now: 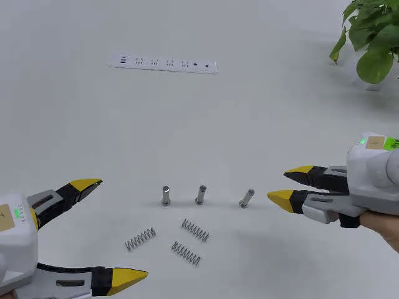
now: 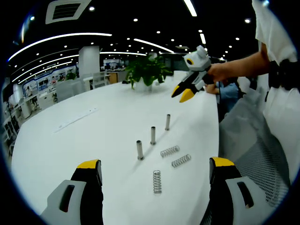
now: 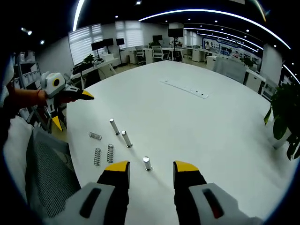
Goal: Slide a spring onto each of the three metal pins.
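1. Left tongs [image 1: 107,229] wide apart, empty; body cut off at head view's bottom corner.
2. Right tongs [image 1: 282,183] narrowly apart, empty, near the rightmost pin.
3. Three pins [image 1: 201,194] stand in a row on the table [image 1: 262,112]; three springs [image 1: 195,230] lie loose just in front.
4. Plant [image 1: 368,37] cut off at top right edge.

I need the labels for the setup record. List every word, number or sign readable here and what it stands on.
No text reads clearly.
On the left gripper: small dark print on the white body, turned sideways and too small to read.
On the right gripper: a tan sticker and a green sticker, with no legible text.
On the power strip: marks by the sockets, too small to read.
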The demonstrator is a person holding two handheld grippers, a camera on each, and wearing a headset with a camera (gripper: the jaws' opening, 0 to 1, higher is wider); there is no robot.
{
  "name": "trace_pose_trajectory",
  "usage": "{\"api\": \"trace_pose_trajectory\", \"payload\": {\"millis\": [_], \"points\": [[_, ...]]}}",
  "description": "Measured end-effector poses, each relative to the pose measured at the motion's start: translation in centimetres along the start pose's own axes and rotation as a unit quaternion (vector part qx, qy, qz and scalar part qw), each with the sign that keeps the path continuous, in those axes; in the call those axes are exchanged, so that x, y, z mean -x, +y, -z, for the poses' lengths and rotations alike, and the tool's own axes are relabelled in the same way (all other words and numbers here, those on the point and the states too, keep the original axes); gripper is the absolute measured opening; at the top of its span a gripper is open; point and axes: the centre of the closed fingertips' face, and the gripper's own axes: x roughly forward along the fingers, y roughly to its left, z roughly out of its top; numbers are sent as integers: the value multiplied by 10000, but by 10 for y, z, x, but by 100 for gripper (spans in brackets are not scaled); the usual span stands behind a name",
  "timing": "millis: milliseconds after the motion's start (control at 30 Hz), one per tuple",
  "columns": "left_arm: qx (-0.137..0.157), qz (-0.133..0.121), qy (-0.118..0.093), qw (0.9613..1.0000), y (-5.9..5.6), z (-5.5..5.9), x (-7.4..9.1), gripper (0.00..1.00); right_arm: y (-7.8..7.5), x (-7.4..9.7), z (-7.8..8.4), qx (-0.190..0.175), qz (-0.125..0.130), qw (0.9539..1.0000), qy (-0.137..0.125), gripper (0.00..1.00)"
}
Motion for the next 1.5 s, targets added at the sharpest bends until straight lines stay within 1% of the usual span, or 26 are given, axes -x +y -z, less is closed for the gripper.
{"api": "trace_pose_trajectory", "payload": {"millis": [100,200,300,367,400,433,500,533,600,633,667,700,733,867,900,1000,1033,1067,1100,1133,1167,1233,1267,1300,1400,1500], "points": [[-61,-23,131,9999,1,4,0,93,2,6,-1,90,-48,9999,-91,43],[-91,-52,272,9996,3,7,0,91,4,11,0,166,-75,9997,-141,52],[-99,-64,456,9989,6,11,-1,86,7,16,2,186,-129,9996,-185,60],[-113,-41,541,9985,7,13,-2,82,9,18,3,185,-147,9994,-233,64],[-96,-28,706,9975,7,17,-1,78,9,19,4,173,-157,9994,-254,65],[-81,-22,803,9967,7,19,-1,74,9,19,5,147,-167,9994,-270,66],[-130,-39,927,9956,9,22,-3,70,10,21,6,103,-175,9992,-345,69],[-124,-34,1035,9945,9,25,-3,66,10,21,6,96,-179,9991,-365,71],[-96,62,1398,9901,7,36,-3,59,11,21,9,67,-205,9990,-383,73],[-34,84,1591,9872,7,41,-4,53,13,21,10,47,-234,9989,-392,75],[-38,111,1649,9862,7,44,-7,50,14,21,11,39,-253,9989,-393,77],[-93,131,1651,9861,7,44,-9,48,14,21,13,42,-261,9989,-387,77],[-133,145,1701,9852,7,46,-12,46,15,21,15,42,-276,9989,-369,78],[-54,235,1819,9830,4,51,-23,41,15,22,18,-21,-284,9988,-390,78],[-45,266,1924,9809,3,56,-26,39,14,22,20,-28,-272,9989,-387,78],[9,338,2077,9776,-1,65,-33,33,14,21,22,-73,-270,9988,-394,78],[76,426,2127,9762,-4,68,-35,31,14,21,22,-79,-274,9988,-399,78],[74,448,2262,9730,-4,75,-36,30,15,21,23,-79,-271,9988,-402,78],[32,432,2322,9717,-3,78,-37,27,15,21,23,-86,-267,9988,-400,78],[-7,456,2322,9716,-4,80,-40,26,16,20,23,-100,-264,9988,-402,78],[17,471,2339,9711,-4,81,-41,26,16,21,23,-109,-263,9988,-408,78],[15,465,2392,9698,-1,88,-43,24,16,21,23,-104,-257,9987,-427,78],[7,475,2413,9693,-2,87,-42,22,16,21,24,-108,-259,9987,-422,78],[6,475,2449,9684,-2,89,-43,21,16,21,25,-108,-261,9987,-417,78],[-10,479,2524,9664,-3,93,-45,21,16,22,28,-115,-260,9988,-388,79],[4,475,2537,9661,-3,93,-45,20,16,23,30,-82,-252,9990,-365,79]]}}
